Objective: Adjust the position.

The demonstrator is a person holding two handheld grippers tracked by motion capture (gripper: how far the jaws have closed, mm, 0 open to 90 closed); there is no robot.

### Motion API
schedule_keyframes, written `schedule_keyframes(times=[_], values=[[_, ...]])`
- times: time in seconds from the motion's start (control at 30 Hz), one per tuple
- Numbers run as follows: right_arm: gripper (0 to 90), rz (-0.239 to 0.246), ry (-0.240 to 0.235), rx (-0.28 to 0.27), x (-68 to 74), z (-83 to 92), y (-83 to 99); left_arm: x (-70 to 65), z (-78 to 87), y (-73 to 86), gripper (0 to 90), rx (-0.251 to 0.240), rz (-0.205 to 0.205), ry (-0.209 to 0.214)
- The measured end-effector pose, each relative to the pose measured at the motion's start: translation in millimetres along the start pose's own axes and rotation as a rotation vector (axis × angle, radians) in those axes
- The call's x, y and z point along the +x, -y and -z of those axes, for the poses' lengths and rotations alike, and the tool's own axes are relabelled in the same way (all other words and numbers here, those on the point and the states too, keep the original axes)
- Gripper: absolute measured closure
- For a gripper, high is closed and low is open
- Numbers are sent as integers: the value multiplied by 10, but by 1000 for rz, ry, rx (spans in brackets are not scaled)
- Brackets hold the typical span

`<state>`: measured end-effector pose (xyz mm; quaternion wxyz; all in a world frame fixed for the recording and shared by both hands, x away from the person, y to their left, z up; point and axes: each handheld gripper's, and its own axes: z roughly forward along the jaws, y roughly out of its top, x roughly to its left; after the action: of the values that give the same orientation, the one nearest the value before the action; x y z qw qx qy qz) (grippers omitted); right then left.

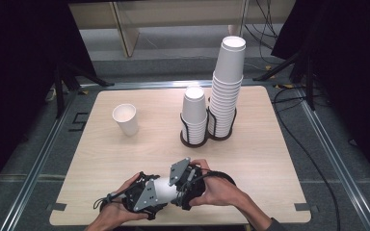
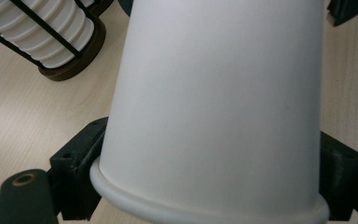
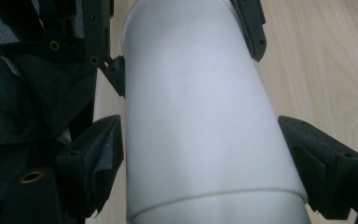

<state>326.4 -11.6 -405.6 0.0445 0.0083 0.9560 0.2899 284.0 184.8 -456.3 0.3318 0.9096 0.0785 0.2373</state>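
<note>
white cup (image 1: 164, 189) between both grippers' jaws, above the table (image 1: 101, 159)

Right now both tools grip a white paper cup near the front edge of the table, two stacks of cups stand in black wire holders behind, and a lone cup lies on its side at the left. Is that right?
Not quite: the lone cup stands upright, mouth up, as the high view shows. The rest holds: left tool and right tool flank the white paper cup, with the shorter stack and taller stack in holders behind.
</note>
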Motion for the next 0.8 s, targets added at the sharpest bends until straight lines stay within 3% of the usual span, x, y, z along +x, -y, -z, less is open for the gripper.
schedule_keyframes(times=[0.17,0.2,0.27,0.33,0.37,0.47,0.5,0.53,0.57,0.6,0.63,0.7,0.73,0.8], values=[[182,40,-14,43,3,-55,-6,-28,-3,-6,147,-6,2,23],[186,27,-22,53,8,-61,-3,-13,8,-10,147,14,-25,27],[205,0,-27,73,24,-77,5,-12,9,-12,147,16,-39,31],[217,38,-41,68,-1,-96,5,-33,0,-10,147,-1,-23,35],[221,38,-41,75,3,-100,8,-27,0,-11,148,5,-42,37],[228,58,-40,81,12,-105,14,-35,-8,-5,147,-12,-33,44],[229,59,-42,81,6,-102,18,-16,-7,0,140,-11,-46,36],[229,58,-48,74,-4,-98,24,-22,-12,10,133,-41,-16,56],[229,53,-54,69,-17,-91,34,-4,-6,17,120,-38,-27,51],[228,54,-56,63,-24,-88,39,-13,-21,33,111,-84,9,53],[228,51,-48,59,-36,-77,51,2,-14,41,103,-87,5,44],[227,33,-56,40,-50,-39,68,18,0,61,96,-130,42,57],[228,29,-63,24,-60,-24,78,29,0,68,95,-175,70,61],[228,14,-79,-13,-88,47,114,60,26,72,93,-220,103,82]])
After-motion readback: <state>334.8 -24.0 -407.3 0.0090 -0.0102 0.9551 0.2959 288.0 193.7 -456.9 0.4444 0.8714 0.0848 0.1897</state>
